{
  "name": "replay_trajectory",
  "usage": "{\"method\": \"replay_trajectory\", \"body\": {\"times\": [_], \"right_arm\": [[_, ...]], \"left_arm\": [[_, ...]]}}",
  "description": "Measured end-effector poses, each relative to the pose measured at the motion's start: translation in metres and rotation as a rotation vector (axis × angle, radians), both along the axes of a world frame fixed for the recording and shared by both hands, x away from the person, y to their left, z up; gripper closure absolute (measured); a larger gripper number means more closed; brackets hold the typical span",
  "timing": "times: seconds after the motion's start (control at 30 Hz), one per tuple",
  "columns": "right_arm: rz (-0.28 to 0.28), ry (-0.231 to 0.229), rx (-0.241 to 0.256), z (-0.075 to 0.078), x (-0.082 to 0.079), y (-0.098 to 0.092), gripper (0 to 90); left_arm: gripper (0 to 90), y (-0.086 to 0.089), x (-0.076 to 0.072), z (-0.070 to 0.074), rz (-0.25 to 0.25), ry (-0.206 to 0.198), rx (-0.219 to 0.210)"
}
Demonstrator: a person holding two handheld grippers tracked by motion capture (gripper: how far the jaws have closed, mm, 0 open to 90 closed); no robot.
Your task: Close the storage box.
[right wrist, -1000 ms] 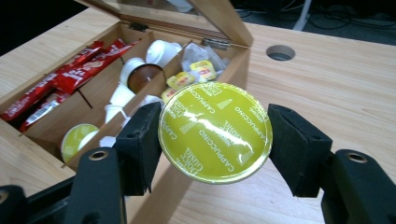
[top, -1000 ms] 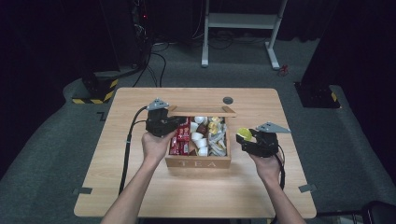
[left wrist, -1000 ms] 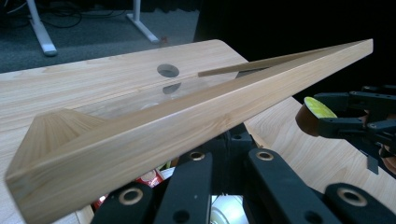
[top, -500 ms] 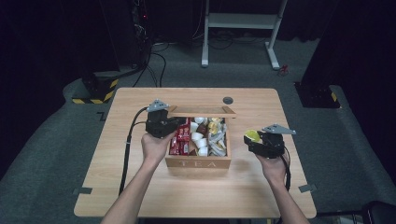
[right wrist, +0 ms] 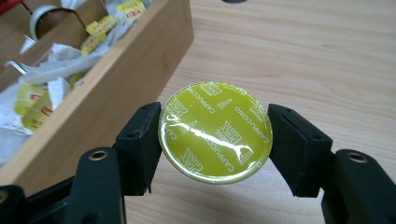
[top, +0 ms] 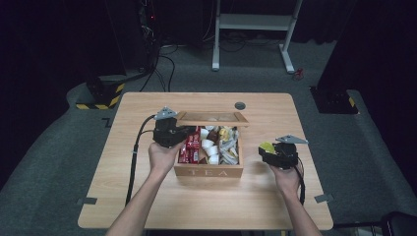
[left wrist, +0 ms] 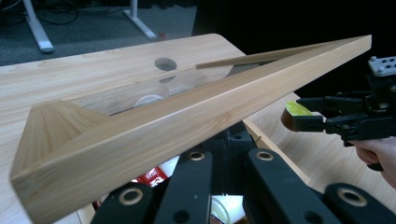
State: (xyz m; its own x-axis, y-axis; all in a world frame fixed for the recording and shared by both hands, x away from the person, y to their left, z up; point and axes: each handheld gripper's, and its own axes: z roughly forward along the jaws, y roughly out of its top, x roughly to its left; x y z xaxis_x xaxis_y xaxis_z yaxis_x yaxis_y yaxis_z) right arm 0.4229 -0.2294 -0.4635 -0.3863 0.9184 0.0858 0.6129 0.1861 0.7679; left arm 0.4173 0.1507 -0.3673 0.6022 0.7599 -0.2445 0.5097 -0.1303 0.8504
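Right claw (right wrist: 215,135): I hold it over the bare table (top: 275,191), just right of the tea box (top: 209,169); its jaws are clamped on the capsule.
Capsule (right wrist: 215,131): gripped at its rim on both sides, yellow-green foil lid facing up, print reads "Cappuccino". It is outside the box, near the box's right wall and apart from it; in the high view it shows at the claw's tip (top: 267,147).
Left claw (top: 169,132): I hold it at the box's left rear corner, under the lid. I cannot tell whether its jaws are clenched or released.
Lid (left wrist: 196,116): wooden frame with a clear pane, raised and tilted open above my left claw.
Box contents: red sachets (top: 189,150) in the left compartment, white capsules (top: 209,147) in the middle, yellow-tagged tea bags (top: 228,147) on the right.
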Motion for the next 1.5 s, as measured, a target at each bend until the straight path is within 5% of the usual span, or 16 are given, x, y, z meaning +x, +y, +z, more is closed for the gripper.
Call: {"method": "replay_trajectory", "body": {"times": [0.83, 1.5], "right_arm": [[-0.026, 0.065, -0.099, -0.031, 0.013, 0.011, 37.6], [0.024, 0.049, -0.065, -0.027, 0.009, 0.011, 31.3]], "left_arm": [[90.0, 0.001, -0.008, -0.008, -0.004, 0.007, -0.015], [90.0, 0.003, -0.013, -0.011, -0.013, 0.003, 0.006]]}}
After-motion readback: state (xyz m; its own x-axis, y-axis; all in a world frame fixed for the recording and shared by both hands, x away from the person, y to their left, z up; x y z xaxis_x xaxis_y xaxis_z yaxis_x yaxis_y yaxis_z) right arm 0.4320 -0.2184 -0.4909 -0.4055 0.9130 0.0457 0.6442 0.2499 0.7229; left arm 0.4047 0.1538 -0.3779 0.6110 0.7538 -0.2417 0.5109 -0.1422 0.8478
